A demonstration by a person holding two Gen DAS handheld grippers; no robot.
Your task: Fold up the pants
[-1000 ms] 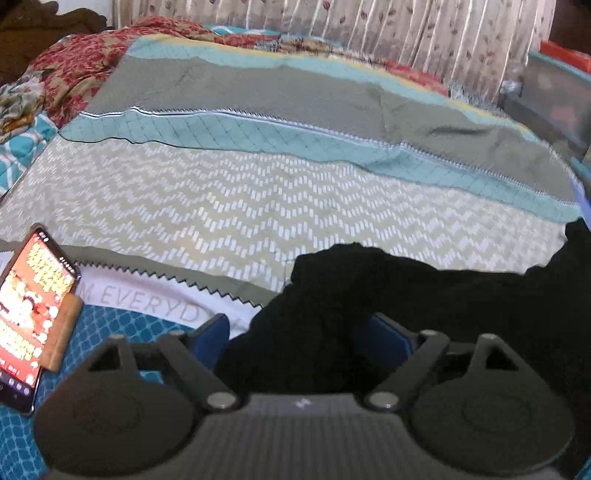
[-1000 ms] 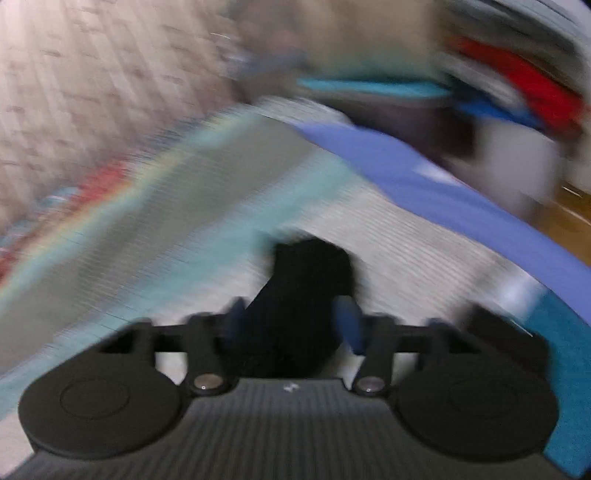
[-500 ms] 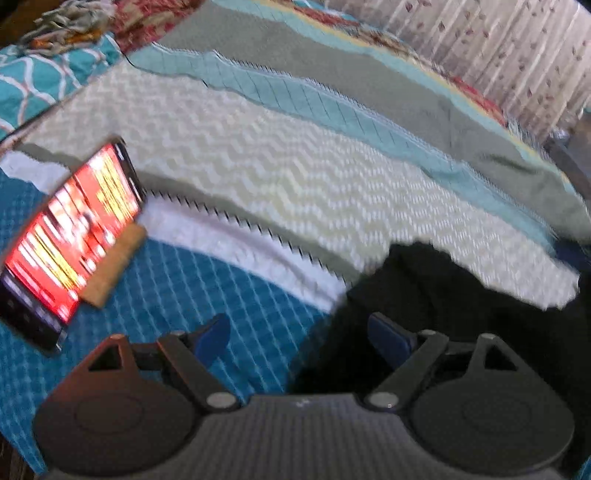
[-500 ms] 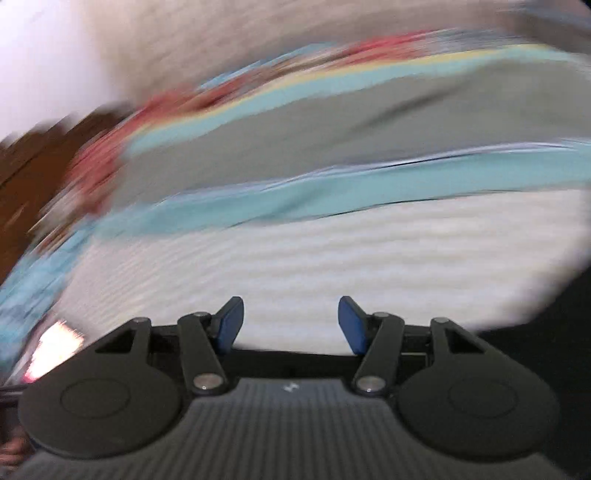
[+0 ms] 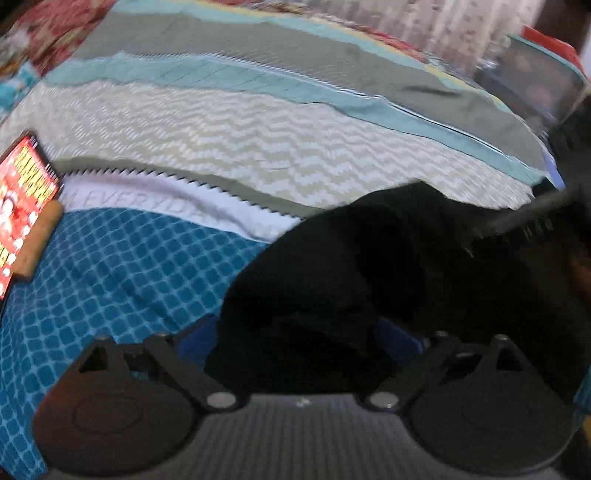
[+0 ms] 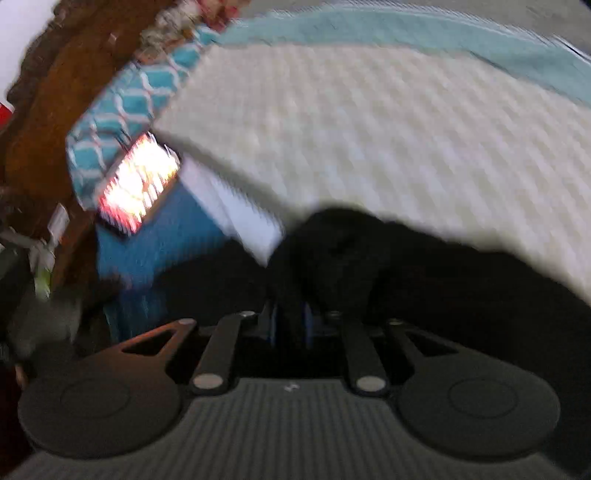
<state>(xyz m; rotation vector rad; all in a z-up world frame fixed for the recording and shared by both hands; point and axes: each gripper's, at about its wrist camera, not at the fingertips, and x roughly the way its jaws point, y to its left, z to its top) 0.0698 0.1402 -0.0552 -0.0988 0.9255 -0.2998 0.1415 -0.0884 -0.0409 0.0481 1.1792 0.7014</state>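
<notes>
Nearest to me in the left wrist view, the left gripper (image 5: pixel 295 336) stands with its jaws spread wide; they have just been opening further. A bunched fold of the black pants (image 5: pixel 332 280) lies between the blue fingers (image 5: pixel 194 334), and I cannot tell whether either pad presses on the cloth (the picture is blurred and the fabric hides the pad faces).

In the right wrist view, the right gripper (image 6: pixel 290 325) has its jaws drawn close together; they have just been closing. A narrow pinch of the black pants (image 6: pixel 369 266) sits between the blue pads, and I read the pads as gripping that fold.

The pants lie as a dark crumpled heap at the near edge of the bed, spreading toward its right side. They rest partly on the blue diamond-patterned band and partly on the pale zigzag band of the bedspread (image 5: pixel 229 147).

Further out, near the left edge of the bed, a phone (image 5: pixel 22 199) with a bright red screen leans against a brown block (image 5: pixel 38 242). The right wrist view shows the same phone (image 6: pixel 138 188), badly smeared.

Beyond the zigzag band run a teal stripe and a grey stripe. At the far edge hangs a pale patterned curtain (image 5: pixel 461 26).
</notes>
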